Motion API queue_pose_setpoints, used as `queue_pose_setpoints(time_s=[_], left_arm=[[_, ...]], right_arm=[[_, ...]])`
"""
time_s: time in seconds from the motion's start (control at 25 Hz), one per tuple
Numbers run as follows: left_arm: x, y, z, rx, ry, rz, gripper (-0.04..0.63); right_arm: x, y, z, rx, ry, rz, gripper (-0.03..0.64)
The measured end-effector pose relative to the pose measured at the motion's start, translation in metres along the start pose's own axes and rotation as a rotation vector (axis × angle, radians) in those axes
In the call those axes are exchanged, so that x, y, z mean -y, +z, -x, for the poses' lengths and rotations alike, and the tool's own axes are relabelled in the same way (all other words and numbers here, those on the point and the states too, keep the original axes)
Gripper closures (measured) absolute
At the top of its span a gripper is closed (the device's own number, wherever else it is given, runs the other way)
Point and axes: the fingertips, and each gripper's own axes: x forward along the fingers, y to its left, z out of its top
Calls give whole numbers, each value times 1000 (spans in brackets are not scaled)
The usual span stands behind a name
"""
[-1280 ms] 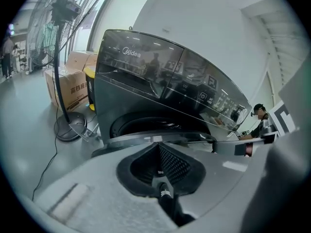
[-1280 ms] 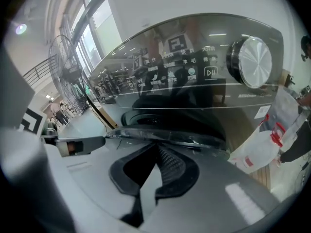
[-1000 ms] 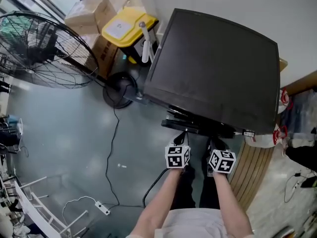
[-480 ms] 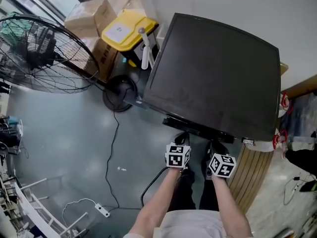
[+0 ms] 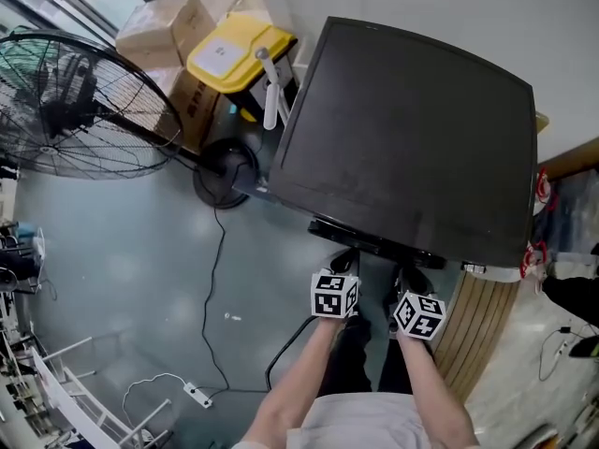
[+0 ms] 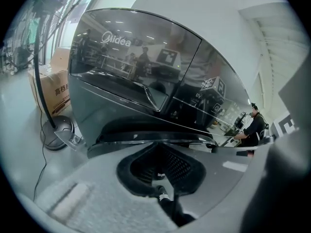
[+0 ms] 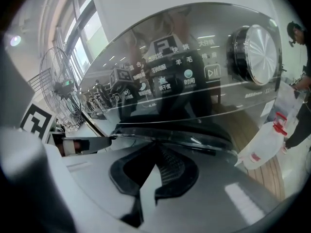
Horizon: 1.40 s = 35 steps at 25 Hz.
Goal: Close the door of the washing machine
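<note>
Since a second ago our left gripper (image 5: 343, 262) has edged slightly across the front of the washing machine (image 5: 402, 129), while our right gripper (image 5: 408, 279) sits about where it was. The dark rim of the door (image 5: 374, 241) seems to jut out a little less from under the machine's top than before, though our head has shifted too, so we are not sure of that.

Both pairs of jaws are pressed fully together with nothing between them. We are using them as blunt pushers, not as clamps. In the left gripper view and the right gripper view alike, the closed tips sit right at the curved black band of the door, just below the glossy control panel with its dial (image 7: 256, 45). We cannot tell whether the tips are touching the band.

We judge the task to be close to its end. The door lies near the machine's front and no wide gap shows. Whether the latch has caught we cannot tell, so a last firm push may remain, then pulling both grippers back
</note>
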Motion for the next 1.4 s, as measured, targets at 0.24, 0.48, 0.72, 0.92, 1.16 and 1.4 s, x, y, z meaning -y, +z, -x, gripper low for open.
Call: queue_pose_setpoints(time_s=[0.24, 0.48, 0.72, 0.92, 1.16, 1.4], left_arm=[[-1, 6, -5, 3, -11, -15, 589], [-4, 4, -5, 9, -6, -54, 588], [9, 11, 8, 49, 8, -58, 589], [31, 22, 42, 98, 19, -75, 589], [58, 19, 90, 158, 50, -69, 589], [88, 0, 134, 193, 81, -74, 589]], right_arm=[[0, 2, -5, 12, -12, 8, 614], [-3, 2, -6, -17, 3, 62, 614], [-14, 15, 18, 9, 49, 116, 614], [-27, 21, 44, 28, 98, 125, 614], [-42, 23, 82, 63, 177, 162, 614], [-41, 11, 135, 80, 237, 154, 614]])
